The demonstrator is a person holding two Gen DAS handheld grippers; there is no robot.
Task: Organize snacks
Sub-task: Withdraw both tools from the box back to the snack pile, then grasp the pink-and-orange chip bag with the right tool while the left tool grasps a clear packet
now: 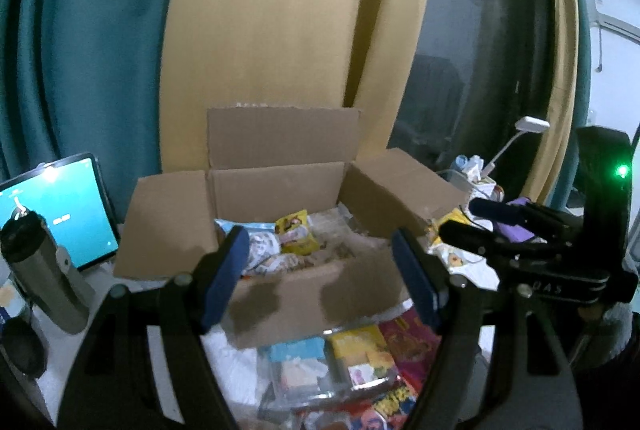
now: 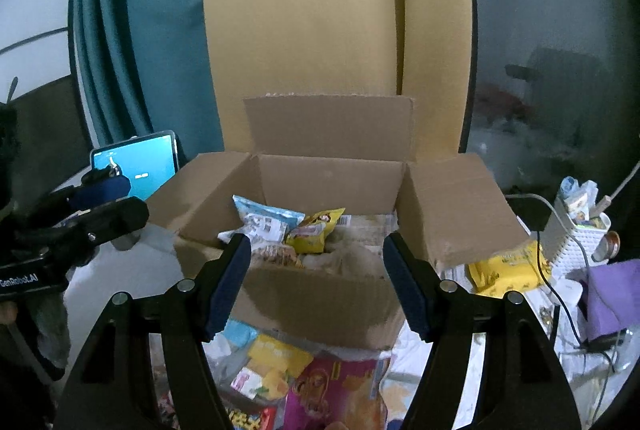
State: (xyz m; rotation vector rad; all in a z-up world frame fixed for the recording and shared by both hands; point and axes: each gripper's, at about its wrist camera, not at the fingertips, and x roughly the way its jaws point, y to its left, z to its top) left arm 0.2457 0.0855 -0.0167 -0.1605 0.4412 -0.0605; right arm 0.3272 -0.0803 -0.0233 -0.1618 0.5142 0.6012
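Nearest my left tool (image 1: pixel 316 278) I see a loose heap of snack packets (image 1: pixel 352 362) on the white surface (image 1: pixel 236 370) — a yellow one, a light blue one, a magenta bag and a red one, overlapping each other just in front of the cardboard box (image 1: pixel 304 294). From the right wrist view the same heap shows a magenta bag (image 2: pixel 340 390) and a yellow packet (image 2: pixel 280 354) lying against the box's front wall.

My left tool is spread wide with nothing between its blue pads (image 1: pixel 224 278), hovering low before the box front. My right tool (image 2: pixel 316 282) is likewise spread and empty, level with the box rim; in the left view it (image 1: pixel 480 226) sits off to the right, beside the box's right flap.

The box stands open, all flaps up or folded out. Inside I make out a blue-and-white packet (image 2: pixel 268 220) and a small yellow packet (image 2: pixel 312 234) resting on paler wrappers. Another yellow bag (image 2: pixel 508 270) lies outside, under the right flap, next to a white basket (image 2: pixel 572 242).

To the left stand a steel flask (image 1: pixel 44 270) and a lit tablet (image 1: pixel 60 209) — behind them, teal and tan curtains (image 1: pixel 280 21).
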